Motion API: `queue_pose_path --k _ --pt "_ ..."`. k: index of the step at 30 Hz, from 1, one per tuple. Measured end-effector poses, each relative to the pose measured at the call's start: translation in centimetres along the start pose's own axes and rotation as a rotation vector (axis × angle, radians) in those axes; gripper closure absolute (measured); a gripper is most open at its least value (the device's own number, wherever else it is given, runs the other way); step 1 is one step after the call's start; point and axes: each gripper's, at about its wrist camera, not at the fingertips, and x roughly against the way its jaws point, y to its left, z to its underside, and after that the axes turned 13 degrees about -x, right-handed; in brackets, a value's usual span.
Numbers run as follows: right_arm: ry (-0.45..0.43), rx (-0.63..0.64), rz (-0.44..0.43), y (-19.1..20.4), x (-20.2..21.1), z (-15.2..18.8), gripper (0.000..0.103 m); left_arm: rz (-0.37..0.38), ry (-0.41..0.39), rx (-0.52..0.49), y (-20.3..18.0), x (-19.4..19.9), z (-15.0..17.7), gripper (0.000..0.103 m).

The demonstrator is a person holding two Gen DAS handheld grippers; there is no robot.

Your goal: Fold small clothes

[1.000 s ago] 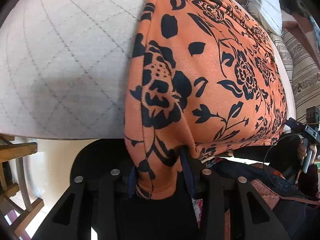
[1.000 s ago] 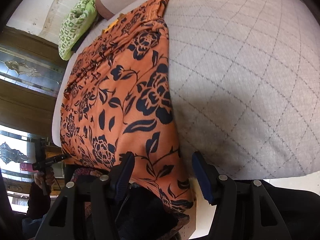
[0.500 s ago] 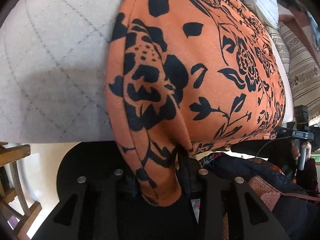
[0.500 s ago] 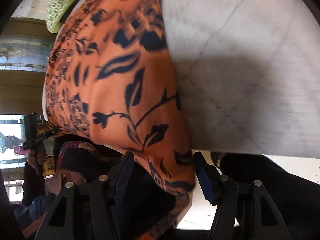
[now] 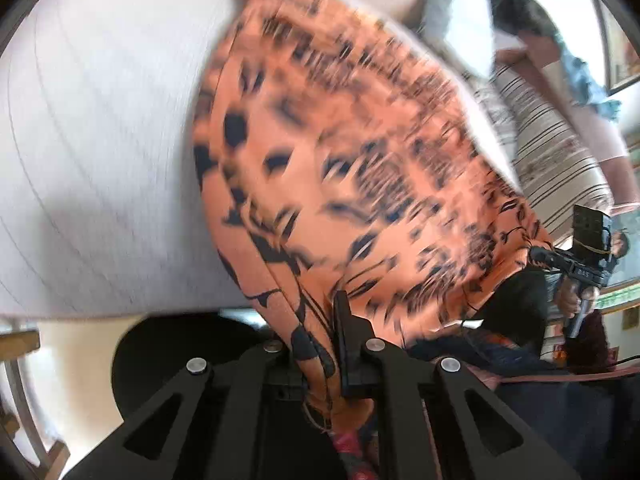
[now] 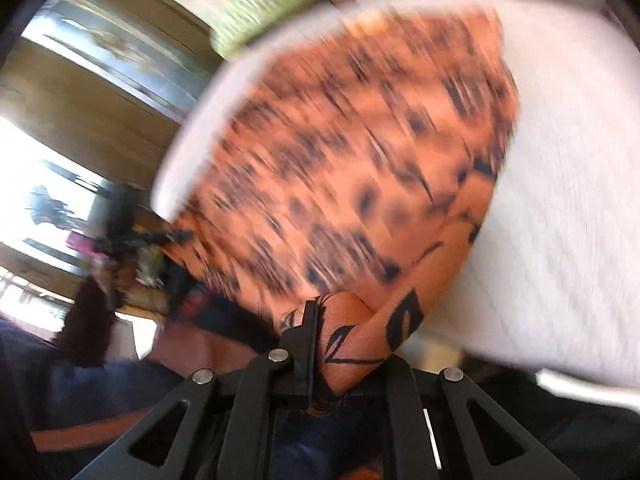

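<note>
Left tongs [image 5: 326,344] and right tongs [image 6: 314,344] each clamped on a near corner of the orange floral garment [image 5: 360,152], which lies across the pale quilted worktop [image 5: 100,140]. Risk: thin bunched hem slips out if lifted unevenly, skewing the fold.

We see an orange garment [image 5: 360,152] with a black floral print (blurred here), a pale grey quilted surface [image 5: 100,140] under it, and a black hand-held gripper [image 5: 320,344].
</note>
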Motion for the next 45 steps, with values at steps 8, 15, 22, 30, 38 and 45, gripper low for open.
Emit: queue_pose_path --k 8,15,22,30,38,45 --pt "-0.282 0.063 -0.122 4.1 4.0 -6.8 0.094 0.062 -0.177 -0.043 0.4 5.6 -7.6 0.093" --pt "-0.453 -0.038 -0.085 1.2 5.1 -16.9 0.094 0.022 -0.211 0.013 5.1 5.6 -17.6 0.093" --pt "-0.547 -0.217 -0.010 -4.6 3.4 -29.2 0.094 -0.073 -0.206 0.152 11.8 1.1 -28.8 0.093" --pt "-0.390 -0.513 0.110 -15.1 -5.3 -35.8 0.092 -0.112 -0.134 0.328 17.5 -6.9 -33.5 0.092" --pt "-0.498 -0.449 0.004 -14.9 -3.7 -34.5 0.063 0.013 -0.271 0.386 18.8 -3.3 -32.2 0.064" --pt "-0.621 -0.383 0.066 -11.1 1.5 -32.5 0.014 -0.083 -0.419 0.343 16.1 2.7 -29.0 0.019"
